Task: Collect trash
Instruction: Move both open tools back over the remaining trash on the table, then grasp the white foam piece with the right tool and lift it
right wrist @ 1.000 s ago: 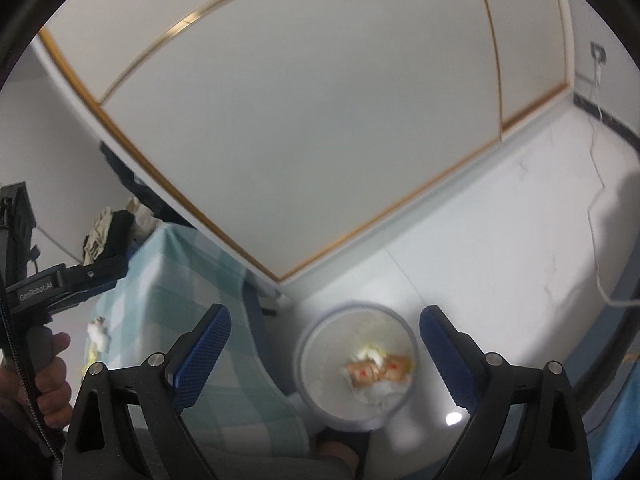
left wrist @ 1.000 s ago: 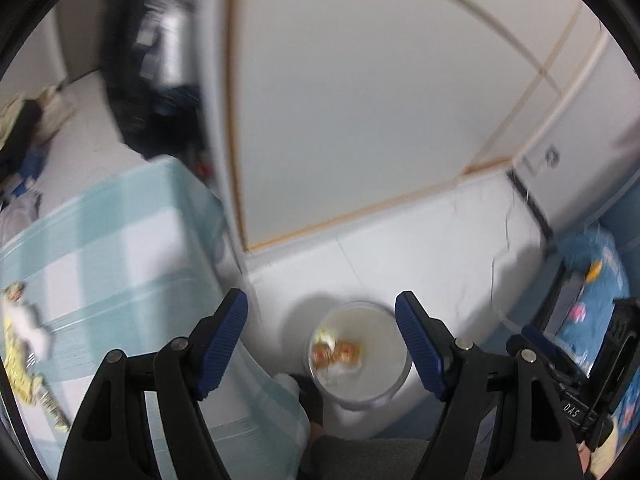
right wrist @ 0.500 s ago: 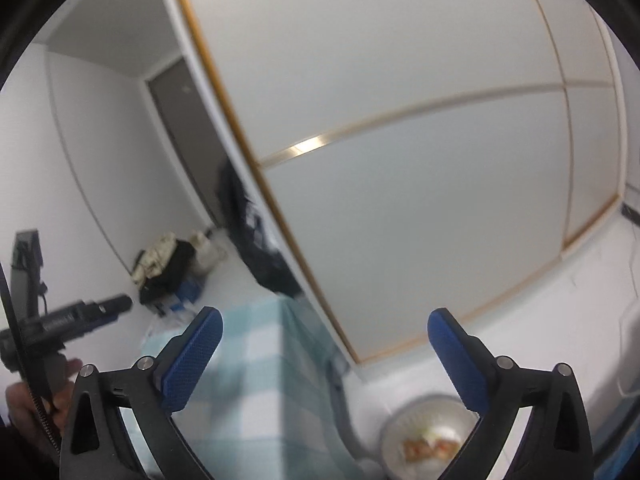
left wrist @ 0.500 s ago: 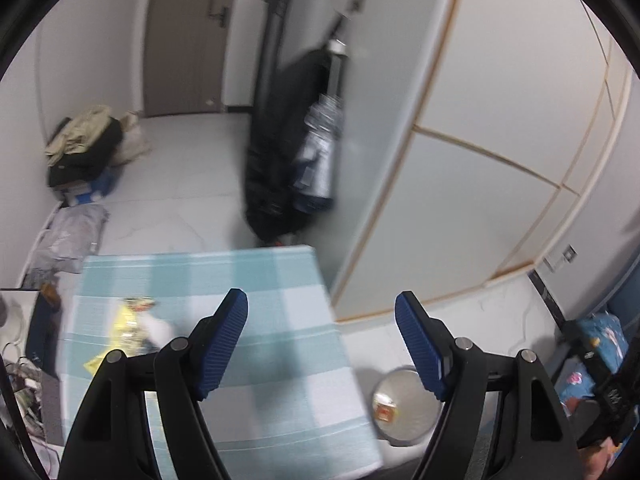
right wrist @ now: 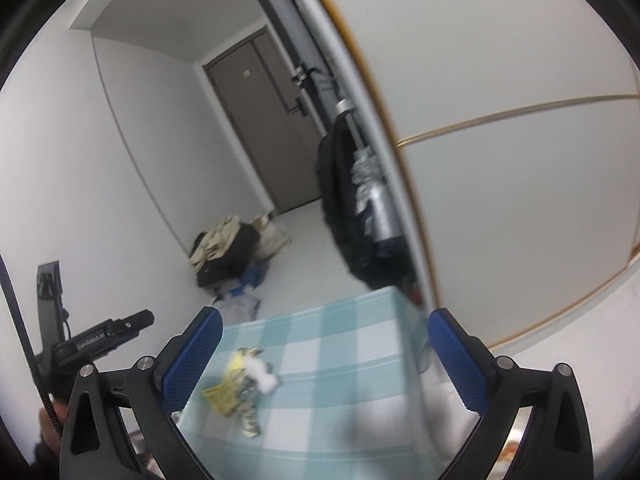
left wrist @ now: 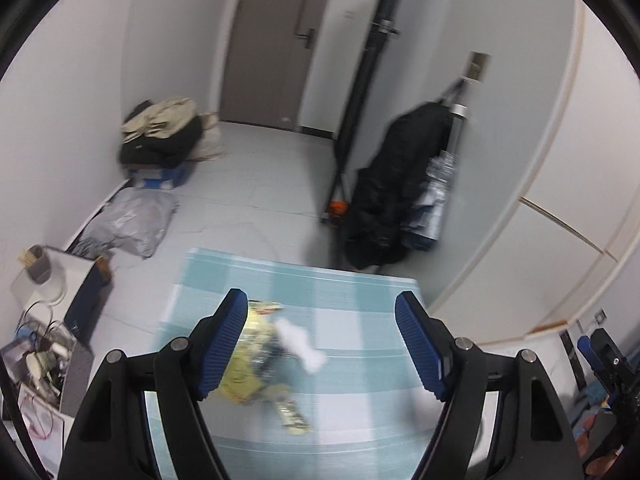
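A small heap of trash lies on the table with the teal checked cloth [left wrist: 352, 292]: yellow wrappers [left wrist: 240, 376] and a crumpled white tissue [left wrist: 300, 340]. My left gripper [left wrist: 320, 312] hangs open above it, the heap just inside its left finger, nothing touched. In the right wrist view the same wrappers [right wrist: 224, 392] and tissue [right wrist: 262, 374] lie on the cloth [right wrist: 340, 344], ahead of my open, empty right gripper [right wrist: 324, 320] and near its left finger. The left gripper [right wrist: 108, 332] and the hand [right wrist: 50, 420] holding it show at that view's left edge.
A black bag [left wrist: 392, 200] hangs by the sliding panels right of the table. Clothes and bags [left wrist: 164, 136] are piled on the floor near the dark door [left wrist: 272, 40], with a grey plastic bag [left wrist: 128, 220] in front. A cluttered white stand [left wrist: 44, 280] sits left of the table.
Both views swung up and away from the white bin with wrappers on the floor. They now face the table and the trash on it. Both grippers stayed open and empty.
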The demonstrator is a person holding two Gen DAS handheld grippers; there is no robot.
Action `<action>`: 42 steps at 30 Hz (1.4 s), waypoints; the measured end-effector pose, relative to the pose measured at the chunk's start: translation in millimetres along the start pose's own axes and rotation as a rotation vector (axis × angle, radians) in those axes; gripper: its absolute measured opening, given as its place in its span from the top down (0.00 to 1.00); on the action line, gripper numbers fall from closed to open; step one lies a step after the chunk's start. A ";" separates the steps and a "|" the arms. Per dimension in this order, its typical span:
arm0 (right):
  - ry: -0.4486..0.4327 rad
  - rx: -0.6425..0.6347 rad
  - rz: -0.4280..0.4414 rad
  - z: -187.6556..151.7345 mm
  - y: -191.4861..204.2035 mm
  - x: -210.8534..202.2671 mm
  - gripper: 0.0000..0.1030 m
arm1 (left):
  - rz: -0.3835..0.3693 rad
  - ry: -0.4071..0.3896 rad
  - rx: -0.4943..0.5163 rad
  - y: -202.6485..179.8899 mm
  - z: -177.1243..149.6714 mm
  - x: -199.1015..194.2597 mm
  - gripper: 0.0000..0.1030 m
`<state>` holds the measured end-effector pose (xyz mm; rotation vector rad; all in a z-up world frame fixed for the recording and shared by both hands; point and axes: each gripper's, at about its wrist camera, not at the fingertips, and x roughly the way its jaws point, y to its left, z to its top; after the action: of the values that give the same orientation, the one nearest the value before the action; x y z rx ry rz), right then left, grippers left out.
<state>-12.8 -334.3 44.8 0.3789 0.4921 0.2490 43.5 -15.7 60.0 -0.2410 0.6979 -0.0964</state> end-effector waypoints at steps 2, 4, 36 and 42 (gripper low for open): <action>0.015 -0.011 0.015 -3.9 11.4 9.7 0.00 | 0.024 -0.010 -0.023 14.4 0.2 3.1 0.29; 0.036 -0.033 0.030 -10.0 22.8 20.3 0.00 | 0.047 -0.024 -0.039 27.1 -0.1 6.5 0.29; 0.418 -0.492 0.218 -58.0 142.6 230.0 0.00 | 0.042 0.103 -0.277 128.9 -16.1 34.7 0.25; 0.486 -0.505 0.250 -71.9 145.9 271.5 0.00 | 0.080 0.092 -0.259 131.2 -15.0 36.3 0.22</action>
<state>162.3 -94.8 -65.4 -0.1247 0.8337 0.6999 62.5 102.4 -6.7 -0.4583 0.8109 0.0608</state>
